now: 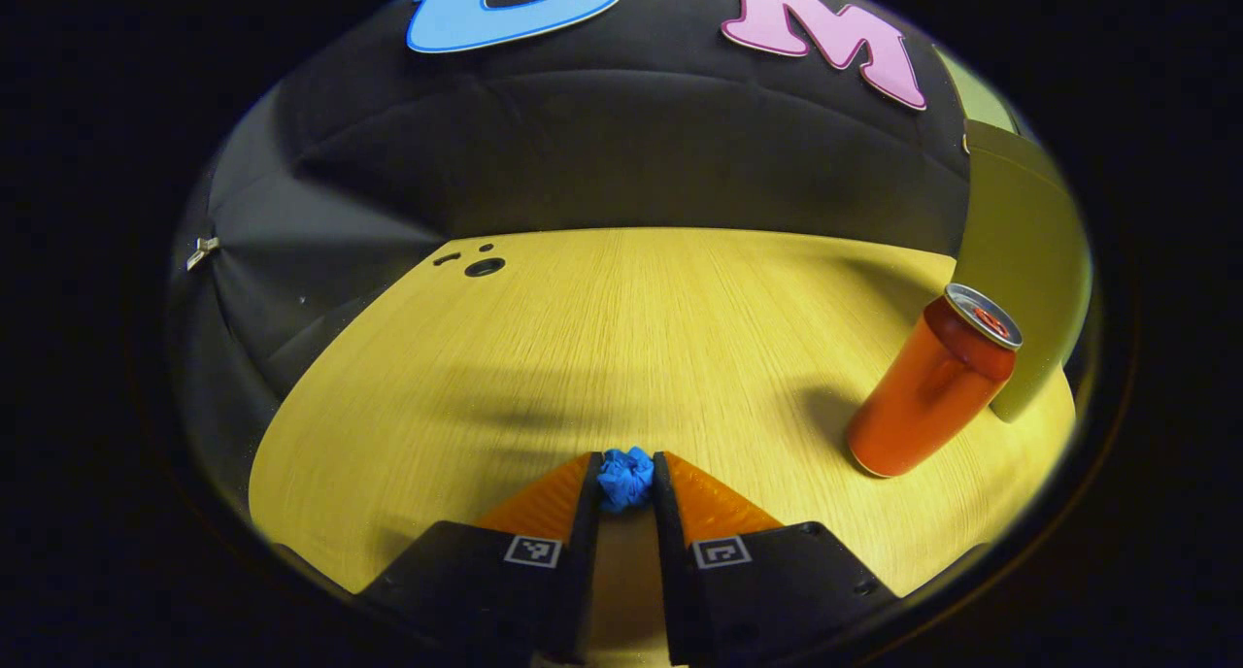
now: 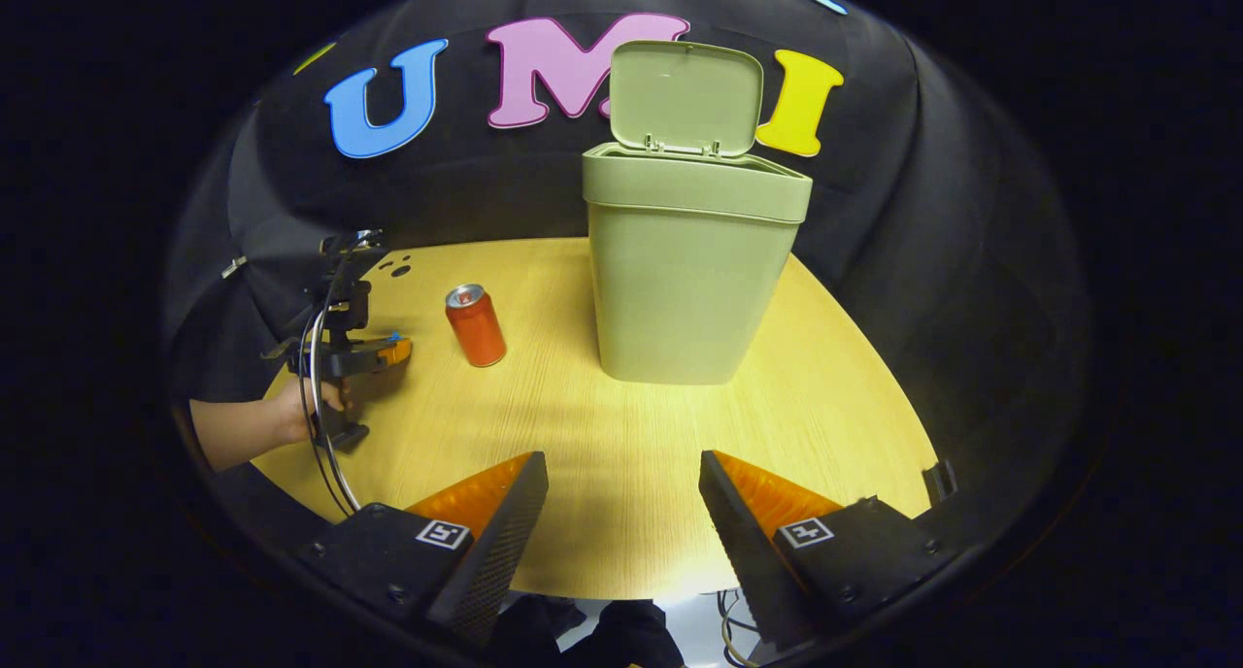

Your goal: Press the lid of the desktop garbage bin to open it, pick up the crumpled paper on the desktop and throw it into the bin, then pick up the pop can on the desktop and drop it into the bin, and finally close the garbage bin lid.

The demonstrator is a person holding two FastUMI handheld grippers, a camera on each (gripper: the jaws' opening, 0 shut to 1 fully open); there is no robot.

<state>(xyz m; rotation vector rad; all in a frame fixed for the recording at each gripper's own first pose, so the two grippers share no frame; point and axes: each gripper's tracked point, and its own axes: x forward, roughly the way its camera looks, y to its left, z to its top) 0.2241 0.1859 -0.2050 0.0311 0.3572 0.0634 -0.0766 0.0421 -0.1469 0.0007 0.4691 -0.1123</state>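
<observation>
Left gripper view: left tongs (image 1: pixel 626 481) pinch the paper (image 1: pixel 625 477) by its tip; it could slip. Right tongs (image 2: pixel 621 493) gape, empty.

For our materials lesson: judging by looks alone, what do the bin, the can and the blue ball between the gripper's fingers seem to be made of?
Bin: probably plastic, matte pale green, with smooth moulded walls and a hinged lid.
Can: likely metal, a glossy orange body with a silvery rim on top.
Blue ball: seemingly crumpled paper, dull, with sharp creases; the left gripper pinches it.

left claw (image 1: pixel 626 474) clamped; right claw (image 2: pixel 621 474) spread wide.
</observation>
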